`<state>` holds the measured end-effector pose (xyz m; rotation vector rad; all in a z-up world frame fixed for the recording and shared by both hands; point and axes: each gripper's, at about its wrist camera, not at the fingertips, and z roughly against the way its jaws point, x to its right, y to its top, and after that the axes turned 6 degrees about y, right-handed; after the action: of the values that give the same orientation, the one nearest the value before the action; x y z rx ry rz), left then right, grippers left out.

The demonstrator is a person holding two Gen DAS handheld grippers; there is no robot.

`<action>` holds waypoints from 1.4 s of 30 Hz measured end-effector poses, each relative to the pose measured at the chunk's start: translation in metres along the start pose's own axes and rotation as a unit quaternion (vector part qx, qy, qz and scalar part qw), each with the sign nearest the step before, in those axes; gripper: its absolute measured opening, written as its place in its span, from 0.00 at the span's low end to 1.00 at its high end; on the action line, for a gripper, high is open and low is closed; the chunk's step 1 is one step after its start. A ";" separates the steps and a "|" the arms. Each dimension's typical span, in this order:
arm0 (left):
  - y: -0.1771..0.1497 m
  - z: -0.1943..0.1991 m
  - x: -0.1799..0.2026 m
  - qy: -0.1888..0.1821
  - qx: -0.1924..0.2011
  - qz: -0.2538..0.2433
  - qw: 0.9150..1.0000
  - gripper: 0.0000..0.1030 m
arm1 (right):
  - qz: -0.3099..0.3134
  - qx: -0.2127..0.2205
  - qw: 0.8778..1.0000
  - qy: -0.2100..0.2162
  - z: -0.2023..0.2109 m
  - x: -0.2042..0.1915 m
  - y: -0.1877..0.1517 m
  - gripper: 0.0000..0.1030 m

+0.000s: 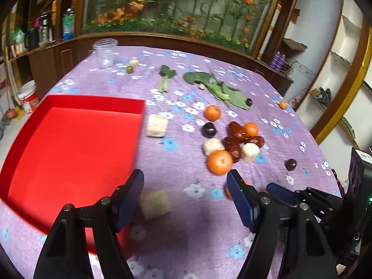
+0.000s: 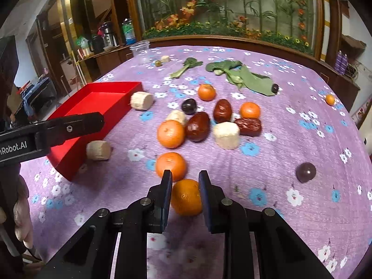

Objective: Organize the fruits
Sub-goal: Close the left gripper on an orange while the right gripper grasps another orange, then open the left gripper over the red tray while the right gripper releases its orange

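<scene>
The red tray [image 1: 69,153] looks smeared, and its near corner hides behind the left hand-held gripper [image 1: 184,194]. A pale block [image 1: 156,203] beside it is fuzzy. Blue fingers [image 2: 207,200] cover the orange's [image 2: 186,197] sides.

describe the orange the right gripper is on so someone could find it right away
Start at the red tray on the purple cloth, then come toward the near edge. The orange sits between the right gripper fingers, nearest of all the oranges, just in front of another orange.
</scene>
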<state>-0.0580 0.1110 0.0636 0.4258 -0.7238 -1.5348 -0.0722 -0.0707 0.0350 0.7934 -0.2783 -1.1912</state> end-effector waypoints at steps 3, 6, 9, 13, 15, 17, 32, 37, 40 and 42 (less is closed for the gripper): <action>0.009 -0.012 0.013 -0.016 -0.011 -0.010 1.000 0.71 | -0.006 0.003 1.000 0.012 0.003 0.005 -0.002 0.25; 0.018 -0.029 0.029 -0.015 -0.025 -0.028 0.999 0.71 | -0.005 0.002 1.000 0.018 0.004 0.007 -0.003 0.28; 0.020 -0.051 0.044 -0.006 -0.046 -0.051 0.998 0.71 | -0.003 0.000 1.000 0.019 0.005 0.009 -0.005 0.35; 0.015 -0.078 0.050 0.003 -0.077 -0.063 0.995 0.67 | -0.004 -0.008 0.999 0.035 0.004 0.012 -0.006 0.41; 0.010 -0.088 0.049 -0.009 -0.089 -0.063 0.994 0.49 | -0.002 -0.015 0.999 0.043 0.001 0.011 -0.006 0.41; 0.009 -0.087 0.051 -0.024 -0.080 -0.065 0.994 0.33 | 0.004 -0.025 0.998 0.050 -0.003 0.009 -0.007 0.41; 0.013 -0.007 -0.024 -0.025 -0.012 0.033 0.999 0.32 | 0.034 -0.018 0.999 0.037 0.013 -0.025 0.000 0.35; 0.008 0.022 -0.090 0.039 0.016 0.087 0.995 0.33 | 0.047 -0.003 0.995 0.087 0.017 -0.063 0.024 0.35; 0.003 0.030 -0.123 0.086 0.024 0.111 0.990 0.33 | 0.054 -0.009 0.991 0.126 0.005 -0.093 0.039 0.35; 0.001 0.031 -0.139 0.104 0.023 0.123 0.987 0.33 | 0.063 -0.014 0.988 0.142 -0.006 -0.113 0.045 0.35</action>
<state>-0.0630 0.2531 0.0654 0.5044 -0.6240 -1.2237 -0.0783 0.0403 0.0844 0.8955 -0.0746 -0.9475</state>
